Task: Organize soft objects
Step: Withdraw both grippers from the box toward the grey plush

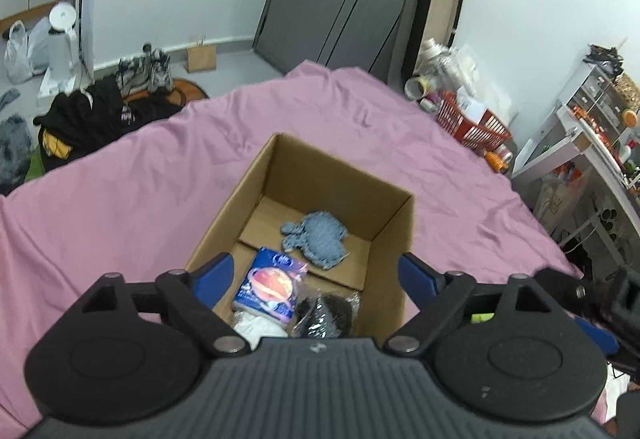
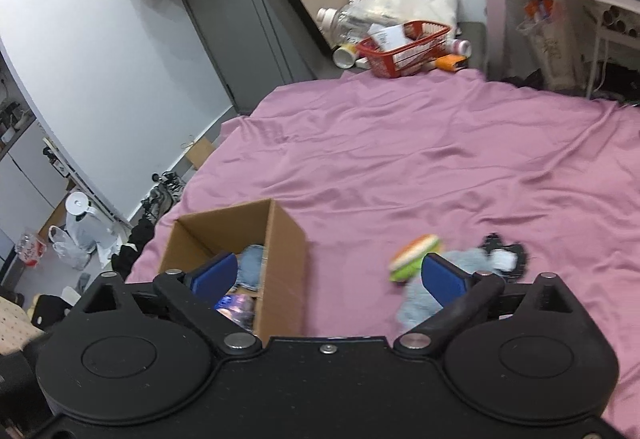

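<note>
Left gripper point(image 1: 316, 275): blue fingers spread wide, nothing between them — it hangs above the near end of the cardboard box point(image 1: 396, 223), looking down into it.
Right gripper point(image 2: 328, 275): fingers also spread wide and empty; its left finger sits over the box in the right wrist view, its right finger over the loose toys on the sheet.
Cardboard box: open-topped, standing on the pink bedsheet point(image 1: 120, 191), flaps folded flat inside.
Blue-grey knitted piece point(image 1: 316, 239): lies flat on the box floor, toward the far side.
Tissue pack point(image 1: 272, 287): blue and purple wrapper, in the box near the left wall, on the near side of the knitted piece.
Dark item in clear wrap point(image 1: 324, 315): in the near right part of the box, just beside the tissue pack.
White soft item point(image 1: 256, 331): near corner of the box, partly hidden by the gripper body.
Burger plush point(image 2: 416, 257): on the sheet to the right of the box, blurred.
Grey fluffy toy point(image 2: 416, 303): just beside the burger plush, partly behind the right finger.
Black-and-white item point(image 2: 506, 257): on the sheet, right of the grey toy — too blurred to identify.
Red basket point(image 2: 404, 51): at the far edge of the bed, among bottles.
</note>
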### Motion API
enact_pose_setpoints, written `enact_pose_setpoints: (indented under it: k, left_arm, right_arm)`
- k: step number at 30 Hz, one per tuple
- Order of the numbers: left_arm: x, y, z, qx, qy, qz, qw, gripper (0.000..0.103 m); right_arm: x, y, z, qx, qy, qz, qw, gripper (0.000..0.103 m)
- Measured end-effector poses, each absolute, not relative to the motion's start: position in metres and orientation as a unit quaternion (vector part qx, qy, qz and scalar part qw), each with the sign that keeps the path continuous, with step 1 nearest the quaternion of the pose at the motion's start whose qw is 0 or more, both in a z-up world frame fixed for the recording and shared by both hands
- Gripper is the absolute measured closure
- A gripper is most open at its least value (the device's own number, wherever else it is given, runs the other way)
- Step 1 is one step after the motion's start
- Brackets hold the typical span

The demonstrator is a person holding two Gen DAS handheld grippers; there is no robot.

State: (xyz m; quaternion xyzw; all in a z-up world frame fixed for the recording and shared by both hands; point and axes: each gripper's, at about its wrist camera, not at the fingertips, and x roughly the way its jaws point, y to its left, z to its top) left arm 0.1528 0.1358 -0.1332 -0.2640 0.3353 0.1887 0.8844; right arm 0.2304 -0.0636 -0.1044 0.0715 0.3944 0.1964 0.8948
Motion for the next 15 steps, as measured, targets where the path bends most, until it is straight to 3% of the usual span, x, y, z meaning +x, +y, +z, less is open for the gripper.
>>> enact_pose_setpoints:
  k: [15]
  left_arm:
    - [0.155,0.101,-0.116,-0.227,0.333,0.164,0.9,0.013]
  right_arm:
    - [0.223,-0.144,-0.098,0.083,0.389,0.164,0.903,0.0]
